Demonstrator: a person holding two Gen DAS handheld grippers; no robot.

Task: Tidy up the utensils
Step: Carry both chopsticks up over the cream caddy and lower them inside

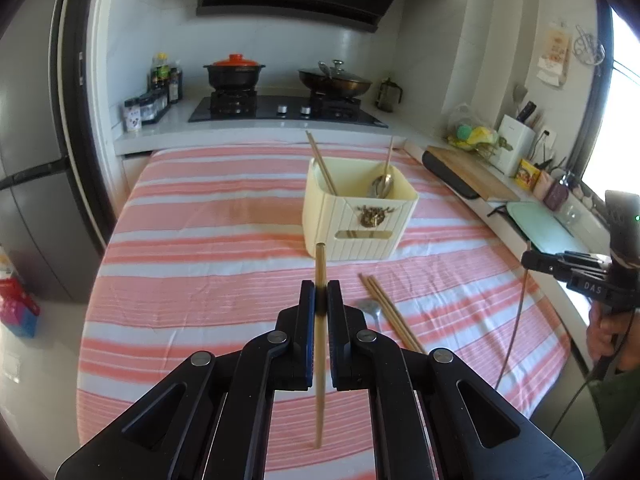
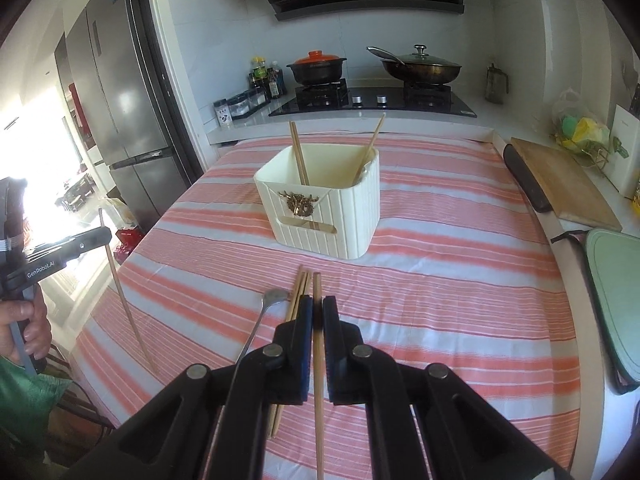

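Behind the work, a kitchen stove carries a black pot with an orange lid [image 1: 235, 70] and a lidded wok, while nearer you a table covered in a pink-and-white striped cloth [image 1: 192, 240] holds everything that matters. Your left tool [image 1: 320, 300] is clenched on one long wooden chopstick [image 1: 319, 360], held nearly upright and clear of the cloth; your right tool [image 2: 318, 312] is likewise clamped on a second wooden chopstick [image 2: 318, 392], also lifted. Ahead of both stands the cream ribbed plastic utensil box [image 1: 356, 216], already holding chopsticks on one side and a metal spoon with another stick on the other. On the cloth, just in front of the box, a loose pair of wooden chopsticks [image 1: 390, 312] lies beside a metal spoon [image 1: 370, 308]. You look to be at the carrying step, each hand bearing one stick toward the box. Next, bring each stick's lower end above the rim on the chopstick side, keep them steep enough to clear the front wall, and release only once the ends are inside. Then the pair and spoon remain.
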